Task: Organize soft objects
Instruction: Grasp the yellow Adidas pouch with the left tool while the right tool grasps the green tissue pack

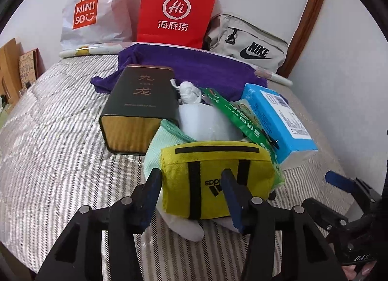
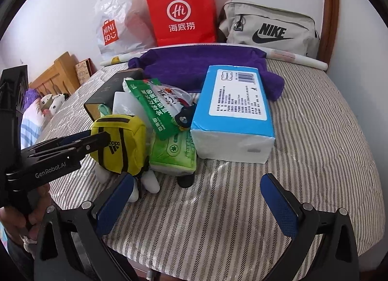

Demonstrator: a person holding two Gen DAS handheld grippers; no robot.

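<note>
In the left wrist view a small pouch (image 1: 215,179) sits low in the middle of the frame on the bedcover (image 1: 60,135), with a tin box (image 1: 139,108) up and left of it and a tissue pack (image 1: 278,120) to its right. Between box and pack lie a snack packet (image 1: 242,116) and a knotted bag (image 1: 190,93). Behind them a towel (image 1: 194,67) spreads across the cover, and along the wall at the top stand a plastic bag (image 1: 97,11), a paper bag (image 1: 177,11) and a waist bag (image 1: 249,40), left to right.

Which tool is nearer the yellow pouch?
Left. The left tool has its fingers on either side of the yellow pouch; the right tool sits open over bare bedding, off to the pouch's side.
</note>
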